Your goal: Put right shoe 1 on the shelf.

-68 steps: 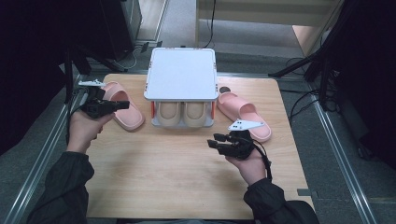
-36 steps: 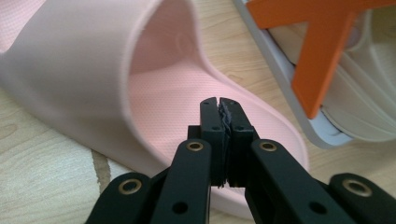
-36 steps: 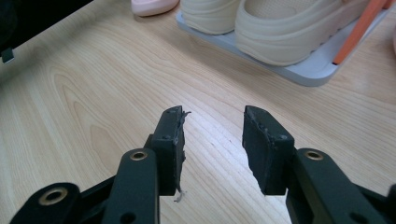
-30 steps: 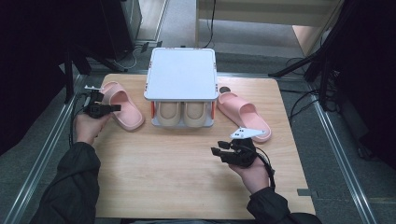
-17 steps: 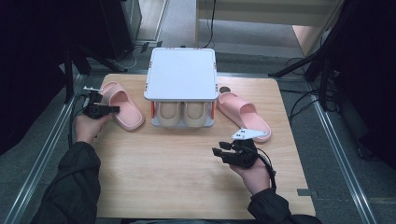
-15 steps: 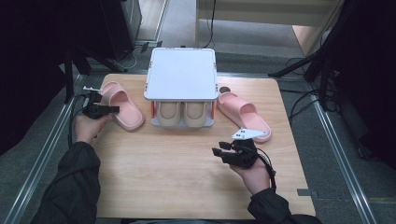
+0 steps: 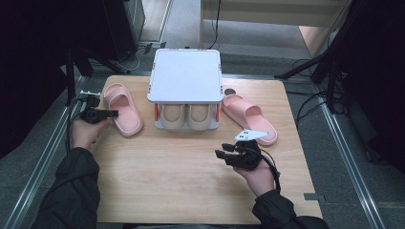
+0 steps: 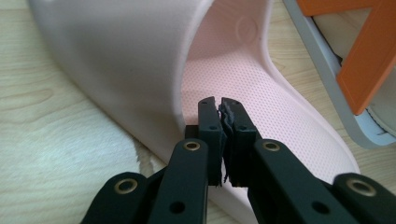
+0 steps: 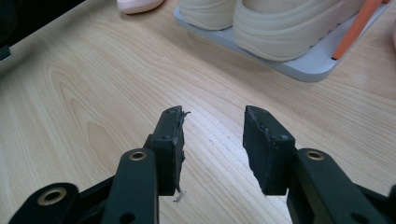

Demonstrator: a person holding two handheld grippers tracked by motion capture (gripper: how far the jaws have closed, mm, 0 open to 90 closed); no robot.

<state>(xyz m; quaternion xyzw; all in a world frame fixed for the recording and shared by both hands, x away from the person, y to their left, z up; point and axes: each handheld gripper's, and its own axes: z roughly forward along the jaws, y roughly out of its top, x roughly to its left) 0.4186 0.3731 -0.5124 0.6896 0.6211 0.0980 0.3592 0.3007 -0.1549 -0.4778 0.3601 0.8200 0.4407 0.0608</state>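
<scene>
**Item.** The left pink slipper point(image 7: 123, 109) lies flat on the desk point(image 7: 167, 191), sole down, just beside the left side of the shoe rack point(image 7: 185, 76) and apart from it. Its broad strap point(image 8: 116, 60) arches over the perforated footbed point(image 8: 261, 107).

**Left gripper.** The left gripper point(image 7: 113, 113) is at the outer side of this slipper, about level with the strap's rear edge. In the left gripper view, the left gripper point(image 8: 219, 105) has its jaws pressed almost together. Nothing can be seen clamped between them, and the tips lie over the footbed just behind the strap. Judged from this, the slipper is not yet secured.

**Procedure (recommended).**
1. Widen the jaws enough to clear the strap's thickness.
2. Set one jaw under the strap and one over it, close to the centre of the arch, so the slipper hangs level.
3. Close until the foam yields slightly. It looks soft, so excess force would probably only deform it.
4. Lift straight up before moving across, so that the toe clears the rack's orange upright point(image 8: 369, 56).

**Right gripper.** The right gripper point(image 7: 220, 154) hovers over bare desk in front of the rack, jaws half open and empty. The right gripper view shows wood grain between the jaws of the right gripper point(image 9: 212, 121).

**Surroundings.** A pair of beige shoes point(image 7: 187, 117) occupies the lower shelf. The right pink slipper point(image 7: 248, 117) lies beside the rack's other side.
</scene>
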